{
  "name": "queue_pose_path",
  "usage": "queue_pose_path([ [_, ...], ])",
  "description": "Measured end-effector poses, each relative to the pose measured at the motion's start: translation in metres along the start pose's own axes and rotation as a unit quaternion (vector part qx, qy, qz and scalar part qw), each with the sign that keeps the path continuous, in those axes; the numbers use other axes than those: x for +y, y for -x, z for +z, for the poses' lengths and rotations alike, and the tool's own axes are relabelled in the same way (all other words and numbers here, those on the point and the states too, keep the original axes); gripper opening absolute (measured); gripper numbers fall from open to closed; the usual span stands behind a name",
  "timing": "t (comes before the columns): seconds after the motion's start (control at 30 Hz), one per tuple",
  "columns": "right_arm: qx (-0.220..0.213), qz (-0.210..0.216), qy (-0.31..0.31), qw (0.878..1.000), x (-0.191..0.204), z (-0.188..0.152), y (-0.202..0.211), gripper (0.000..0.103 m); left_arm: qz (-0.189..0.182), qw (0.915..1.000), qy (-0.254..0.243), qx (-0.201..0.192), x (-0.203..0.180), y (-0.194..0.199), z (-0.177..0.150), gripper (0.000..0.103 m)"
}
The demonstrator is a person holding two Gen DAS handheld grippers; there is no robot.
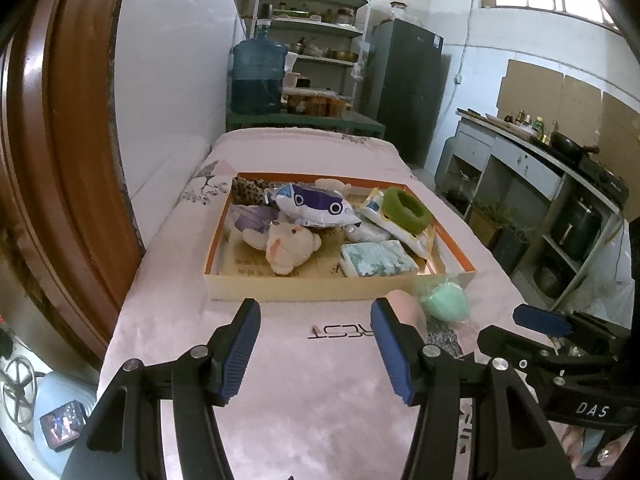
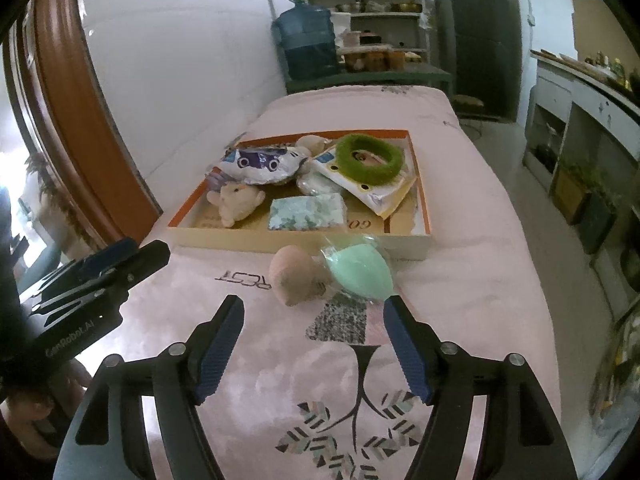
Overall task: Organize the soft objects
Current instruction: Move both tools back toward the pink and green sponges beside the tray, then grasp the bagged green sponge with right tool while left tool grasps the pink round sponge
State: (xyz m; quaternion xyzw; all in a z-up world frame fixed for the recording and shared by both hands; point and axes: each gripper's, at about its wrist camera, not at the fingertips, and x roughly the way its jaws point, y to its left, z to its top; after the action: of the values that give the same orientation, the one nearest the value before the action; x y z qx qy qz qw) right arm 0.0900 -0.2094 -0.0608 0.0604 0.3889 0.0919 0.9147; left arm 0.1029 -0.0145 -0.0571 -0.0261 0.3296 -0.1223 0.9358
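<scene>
Pink printed bedspread (image 2: 460, 280) covering a bed, with a shallow cardboard box with orange inner rim (image 2: 420, 240) lying on it toward the far end. Inside the box: a white plush animal (image 2: 238, 200) at near left, a blue-and-white printed plastic pouch with eye-like circles (image 2: 260, 164) behind it, a flat pale teal patterned packet (image 2: 306, 212) at near centre, and a green fuzzy ring (image 2: 370, 158) resting on a white-and-yellow packet (image 2: 384, 196) at far right. On the bedspread just outside the box's near wall lie two items touching each other: a beige rounded plush piece (image 2: 292, 276) on the left and a mint-green egg-shaped soft object in clear wrap (image 2: 360, 274) on the right. Right gripper (image 2: 314, 344) held near these two, its jaws spread wide with nothing between them. Left gripper (image 1: 316, 352) to the left, jaws likewise spread and empty over bare bedspread
</scene>
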Motion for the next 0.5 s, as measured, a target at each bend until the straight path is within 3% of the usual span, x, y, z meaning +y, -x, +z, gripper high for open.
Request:
queue_pose_path([
  [0.5,0.017,-0.015,-0.005,1.0,-0.017,-0.013,-0.009,0.074,-0.023,0.9995,0.007,0.019,-0.007,-0.015,-0.007,0.057],
])
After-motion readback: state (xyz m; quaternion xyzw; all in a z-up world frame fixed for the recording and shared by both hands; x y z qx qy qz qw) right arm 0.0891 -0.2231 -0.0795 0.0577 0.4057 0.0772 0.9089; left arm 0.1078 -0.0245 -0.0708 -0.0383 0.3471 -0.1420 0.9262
